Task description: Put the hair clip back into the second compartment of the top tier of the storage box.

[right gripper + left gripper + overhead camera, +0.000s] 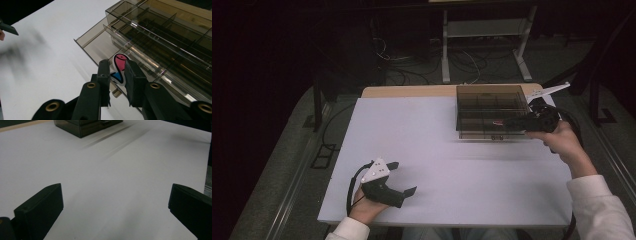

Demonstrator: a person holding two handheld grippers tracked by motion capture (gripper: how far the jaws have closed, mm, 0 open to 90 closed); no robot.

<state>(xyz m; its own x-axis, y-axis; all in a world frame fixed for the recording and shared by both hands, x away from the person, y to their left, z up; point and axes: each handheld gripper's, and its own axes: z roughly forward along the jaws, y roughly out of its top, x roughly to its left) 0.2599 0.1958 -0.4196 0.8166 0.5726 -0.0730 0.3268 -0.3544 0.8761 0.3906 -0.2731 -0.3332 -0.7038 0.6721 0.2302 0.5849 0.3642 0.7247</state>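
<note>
Desk [437,165]: white top, wooden edge at 12 o'clock.

Organizer box [489,112]: smoked clear plastic, at 1 o'clock on the desk, split by thin dividers into several compartments. In the right gripper view a shallow drawer [100,45] stands pulled out at its front; drawer and compartments [160,37] show no contents that can be made out.

Left tool [396,176]: at 7 o'clock on the desk, held low in the person's hand, jaws spread wide with only bare desk between them, touching nothing.

Right tool [117,72]: at 2 o'clock, by the box's front right corner, jaws narrow and pinching the sticker.

Sticker [119,68]: small oval, white-edged, pink above and blue below, upright between the pads, just over the drawer's near rim.
</note>
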